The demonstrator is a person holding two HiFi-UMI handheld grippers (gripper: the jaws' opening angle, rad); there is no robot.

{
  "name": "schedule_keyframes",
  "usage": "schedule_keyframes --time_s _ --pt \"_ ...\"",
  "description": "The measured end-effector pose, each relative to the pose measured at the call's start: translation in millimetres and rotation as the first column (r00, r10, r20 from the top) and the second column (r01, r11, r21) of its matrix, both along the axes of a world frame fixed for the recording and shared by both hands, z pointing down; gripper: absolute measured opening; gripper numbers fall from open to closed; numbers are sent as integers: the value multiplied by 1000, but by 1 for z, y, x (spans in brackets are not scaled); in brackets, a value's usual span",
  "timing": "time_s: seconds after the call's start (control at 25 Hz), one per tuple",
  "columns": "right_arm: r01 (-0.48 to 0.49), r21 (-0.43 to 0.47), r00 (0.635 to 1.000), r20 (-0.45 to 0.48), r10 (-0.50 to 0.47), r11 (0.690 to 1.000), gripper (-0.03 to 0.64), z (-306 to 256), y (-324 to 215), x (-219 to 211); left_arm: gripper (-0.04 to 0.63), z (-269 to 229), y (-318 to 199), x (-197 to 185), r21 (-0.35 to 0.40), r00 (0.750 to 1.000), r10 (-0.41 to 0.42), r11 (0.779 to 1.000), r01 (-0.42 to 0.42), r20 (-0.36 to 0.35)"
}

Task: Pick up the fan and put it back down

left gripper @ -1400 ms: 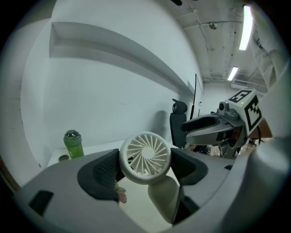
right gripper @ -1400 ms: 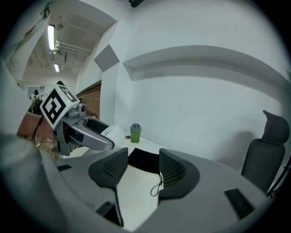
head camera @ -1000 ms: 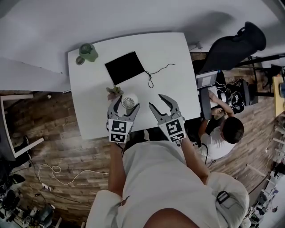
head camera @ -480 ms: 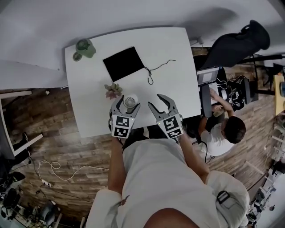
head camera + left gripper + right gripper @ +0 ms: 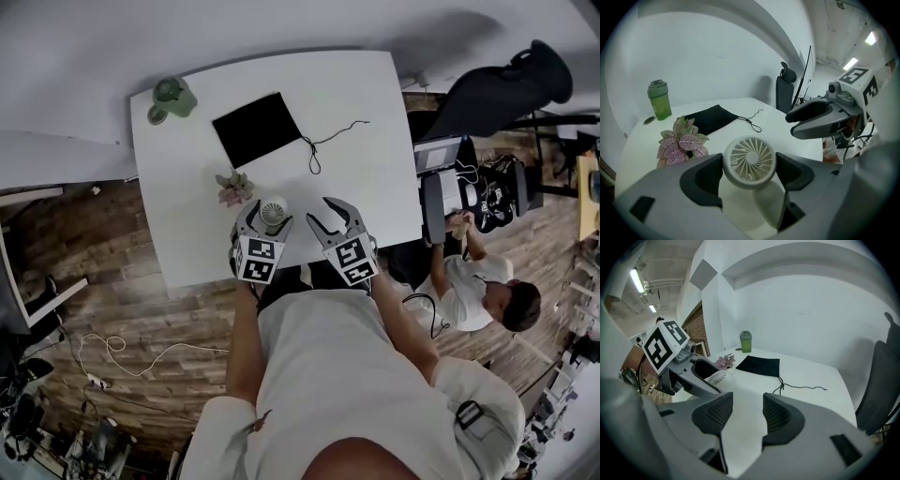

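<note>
Left gripper [image 5: 750, 168] clamped on fan [image 5: 749, 158], ring pinched from both sides, base hanging below the jaws. Right gripper [image 5: 747, 411] open, empty, just to its right. Pick-up step in hand, lift height unclear. Next: lower upright onto surface [image 5: 361, 183] ahead, then ease jaws apart.

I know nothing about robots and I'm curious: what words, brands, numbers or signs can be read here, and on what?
No words or numbers can be read.
Marker cubes on the left gripper and right gripper: black-and-white square patterns, not letters.
Green bottle: no label legible.
</note>
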State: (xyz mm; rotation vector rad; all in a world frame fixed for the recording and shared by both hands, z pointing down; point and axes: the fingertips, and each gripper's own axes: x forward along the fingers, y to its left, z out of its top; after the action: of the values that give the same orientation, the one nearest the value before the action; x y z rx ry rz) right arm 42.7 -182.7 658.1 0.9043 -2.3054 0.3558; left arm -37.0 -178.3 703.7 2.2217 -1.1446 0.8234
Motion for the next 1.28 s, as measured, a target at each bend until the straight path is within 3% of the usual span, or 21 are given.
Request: schedule_keyframes --time_s 0.76,1.28 --pt "25 -49 999 -22 -26 998 201 23 10 -1 353 32 7 3 -74 1000 3 997 -1 18" --pt "18 -43 999 -29 -20 999 201 24 11 -4 354 38 4 8 -63 999 19 998 -17 29"
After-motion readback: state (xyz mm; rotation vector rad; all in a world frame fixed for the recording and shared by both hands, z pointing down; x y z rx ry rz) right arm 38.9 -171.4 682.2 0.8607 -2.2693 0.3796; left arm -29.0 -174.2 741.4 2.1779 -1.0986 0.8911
